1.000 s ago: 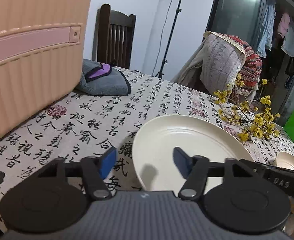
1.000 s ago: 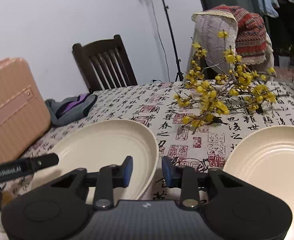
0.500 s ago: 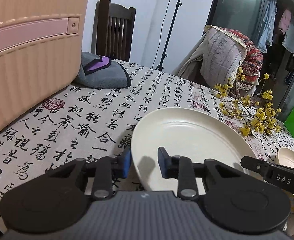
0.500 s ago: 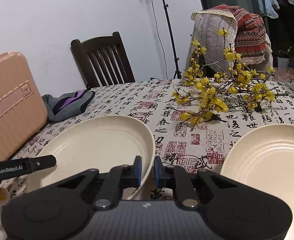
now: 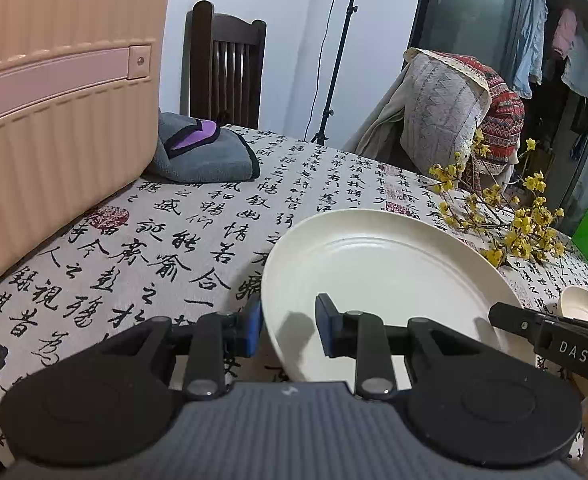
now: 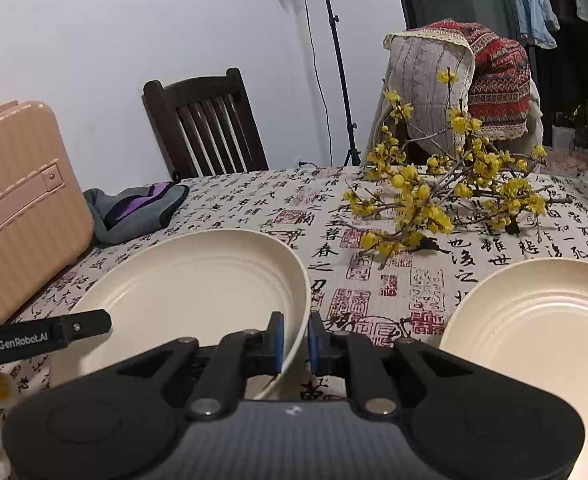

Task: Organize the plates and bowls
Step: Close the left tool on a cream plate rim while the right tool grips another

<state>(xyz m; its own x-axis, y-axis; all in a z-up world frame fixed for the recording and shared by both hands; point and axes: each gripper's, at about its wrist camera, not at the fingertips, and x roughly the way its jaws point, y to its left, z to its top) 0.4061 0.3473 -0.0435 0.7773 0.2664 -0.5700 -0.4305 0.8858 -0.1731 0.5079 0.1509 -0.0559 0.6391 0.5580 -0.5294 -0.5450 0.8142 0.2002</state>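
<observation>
A cream plate (image 5: 382, 276) sits near the front of the counter (image 5: 181, 232), which is covered with a calligraphy-print cloth, and both grippers have hold of it from opposite sides. The left gripper (image 5: 287, 330) straddles the plate's left rim: its outer blue finger lies outside the rim against the edge, while the inner finger sits over the plate's inside surface, so the fingers are closed on the rim wall. In the right wrist view the right gripper (image 6: 295, 340) pinches the same plate (image 6: 197, 288) at its right rim, the rim's thin edge running between the two blue fingers, which are drawn tightly together on it. The plate appears tipped, its far side higher than the near part. A second cream plate (image 6: 542, 320) lies flat on the counter to the right, apart from both grippers. Beyond the plates lies a branch of yellow blossoms (image 6: 438, 200); a pink suitcase (image 5: 53, 100) and a grey folded cloth (image 5: 205, 152) stand at the left.
</observation>
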